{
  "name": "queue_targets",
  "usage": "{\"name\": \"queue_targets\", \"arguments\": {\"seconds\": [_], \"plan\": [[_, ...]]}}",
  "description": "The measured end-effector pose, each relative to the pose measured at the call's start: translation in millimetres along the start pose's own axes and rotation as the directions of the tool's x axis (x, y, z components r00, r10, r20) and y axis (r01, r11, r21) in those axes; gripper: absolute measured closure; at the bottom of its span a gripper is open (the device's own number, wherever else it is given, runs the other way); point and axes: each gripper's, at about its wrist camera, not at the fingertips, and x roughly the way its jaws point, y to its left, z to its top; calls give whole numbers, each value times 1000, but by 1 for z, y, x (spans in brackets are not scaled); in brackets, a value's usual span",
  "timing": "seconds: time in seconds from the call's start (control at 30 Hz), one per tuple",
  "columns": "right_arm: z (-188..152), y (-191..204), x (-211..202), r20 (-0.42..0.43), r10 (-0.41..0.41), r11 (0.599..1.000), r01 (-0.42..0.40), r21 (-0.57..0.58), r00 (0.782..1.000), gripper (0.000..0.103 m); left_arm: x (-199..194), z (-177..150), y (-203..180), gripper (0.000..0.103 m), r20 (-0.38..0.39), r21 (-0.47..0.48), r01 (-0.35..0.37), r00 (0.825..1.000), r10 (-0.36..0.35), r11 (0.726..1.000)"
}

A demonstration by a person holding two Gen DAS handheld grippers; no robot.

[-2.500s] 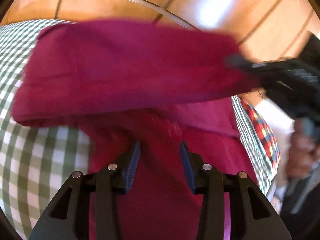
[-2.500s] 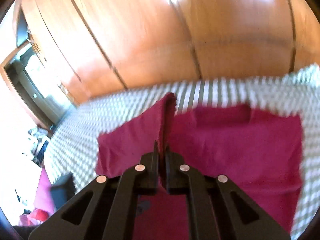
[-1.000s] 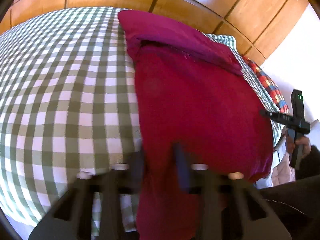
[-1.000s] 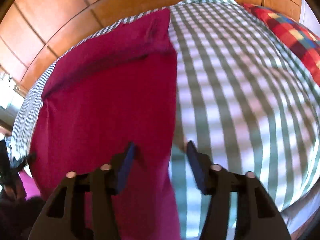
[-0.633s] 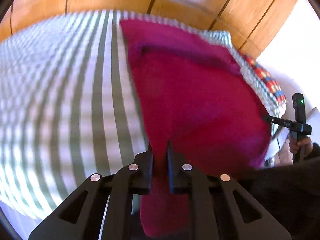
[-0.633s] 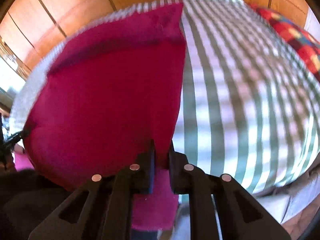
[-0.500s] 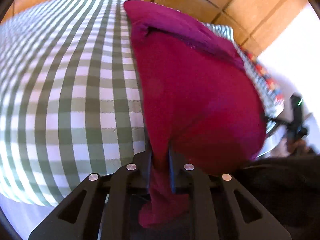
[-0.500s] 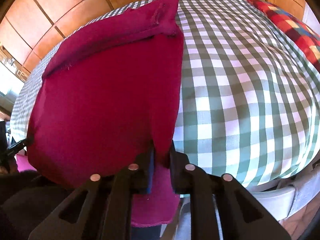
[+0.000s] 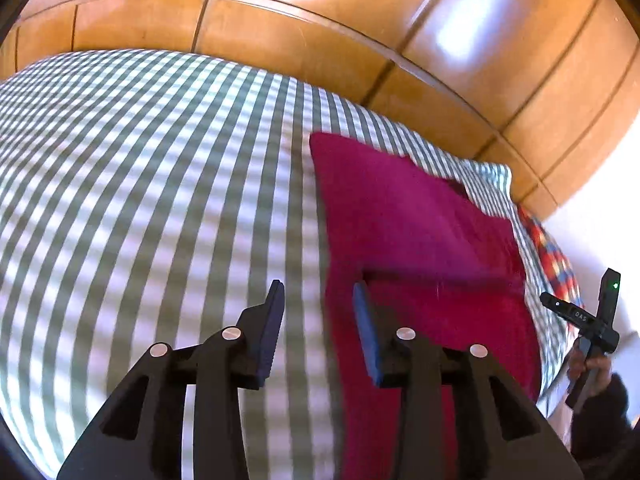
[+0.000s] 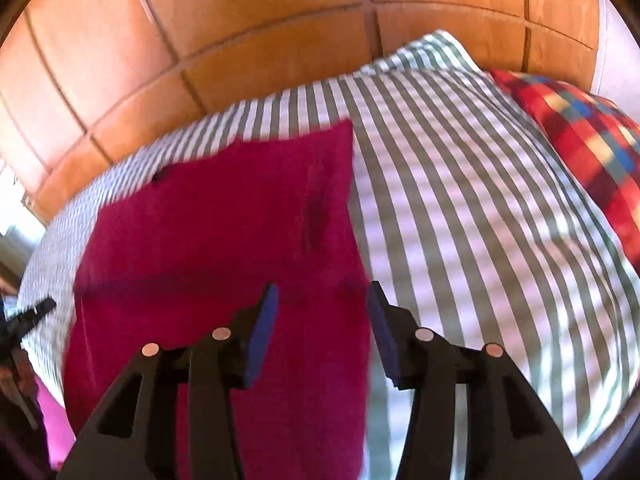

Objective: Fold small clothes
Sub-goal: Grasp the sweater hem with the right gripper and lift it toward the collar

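Left gripper (image 9: 318, 330) near, jaws spread apart, gripping nothing, above the left edge of a magenta cloth (image 9: 420, 248). Cloth folded, lying on a green-and-white checked bedcover (image 9: 152, 184). Far behind, wooden panelling (image 9: 360, 32). At far right, a multicoloured plaid pillow (image 9: 554, 256) and the right gripper (image 9: 588, 320), too small to judge.

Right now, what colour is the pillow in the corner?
Red, blue and yellow checks, clearest in the right wrist view.

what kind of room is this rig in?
Most likely a bedroom. The magenta garment lies on a bed with a green-and-white checked cover, a red plaid pillow sits at one end, and wooden panels, maybe a wardrobe or wall, stand behind.
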Motion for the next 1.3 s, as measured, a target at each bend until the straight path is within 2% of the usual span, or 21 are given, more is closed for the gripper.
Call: {"name": "queue_targets", "arguments": {"seconds": [0.17, 0.2, 0.23, 0.27, 0.33, 0.43, 0.47, 0.53, 0.57, 0.63, 0.73, 0.83, 0.9, 0.97, 1.07, 1.17, 1.3], "plan": [[46, 12, 49, -17, -51, 999, 51, 14, 999, 57, 33, 27, -13, 69, -2, 13, -21, 1000, 21, 1000], [52, 11, 61, -36, -68, 997, 69, 18, 997, 61, 37, 29, -17, 69, 0, 23, -24, 1000, 24, 999], [54, 10, 71, -62, -80, 997, 81, 18, 995, 71, 41, 33, -23, 69, 7, 40, -26, 1000, 25, 999], [56, 12, 82, -99, -81, 997, 82, 4, 992, 88, 44, 35, -29, 69, 16, 58, -27, 1000, 26, 998], [57, 19, 82, -83, -109, 993, 106, -45, 991, 90, 46, 39, -39, 69, 43, 114, -30, 999, 26, 993], [63, 20, 61, 15, -131, 990, 132, -51, 991, 91, 53, 45, -52, 69, 73, 179, -23, 997, 10, 984], [64, 16, 60, 35, -160, 986, 161, -33, 987, 91, 62, 49, -55, 69, 60, 188, -21, 998, 10, 982], [62, 10, 75, -2, -195, 980, 195, -25, 981, 91, 86, 51, -57, 69, 9, 203, -50, 999, 49, 978], [57, 7, 89, -38, -214, 977, 212, -33, 976, 90, 101, 51, -57, 69, -26, 223, -78, 996, 86, 972], [48, 7, 102, -22, -246, 967, 244, -69, 969, 87, 130, 46, -51, 68, -73, 233, -154, 982, 175, 960], [44, 19, 102, 24, -306, 943, 307, -125, 952, 86, 136, 46, -35, 65, -75, 165, -106, 990, 119, 981], [44, 28, 102, 33, -343, 927, 344, -148, 939, 79, 129, 46, -30, 65, -71, 126, -122, 989, 132, 984], [45, 25, 90, 35, -344, 932, 345, -110, 938, 48, 116, 43, -28, 62, -54, 114, -141, 987, 148, 983], [41, 13, 73, 27, -283, 957, 284, -55, 959, 41, 98, 35, -20, 57, -38, 96, -134, 990, 138, 986], [25, 4, 58, -5, -240, 970, 239, -42, 971, 36, 80, 15, -22, 56, -49, 99, -97, 994, 102, 990], [3, -5, 44, -52, -151, 989, 150, -14, 987, 34, 60, -12, -20, 47, -48, 111, -62, 997, 67, 992], [-41, -2, 23, -136, -85, 996, 79, -48, 987, 31, 46, -52, -19, 47, -96, 137, -43, 994, 56, 990]]}}
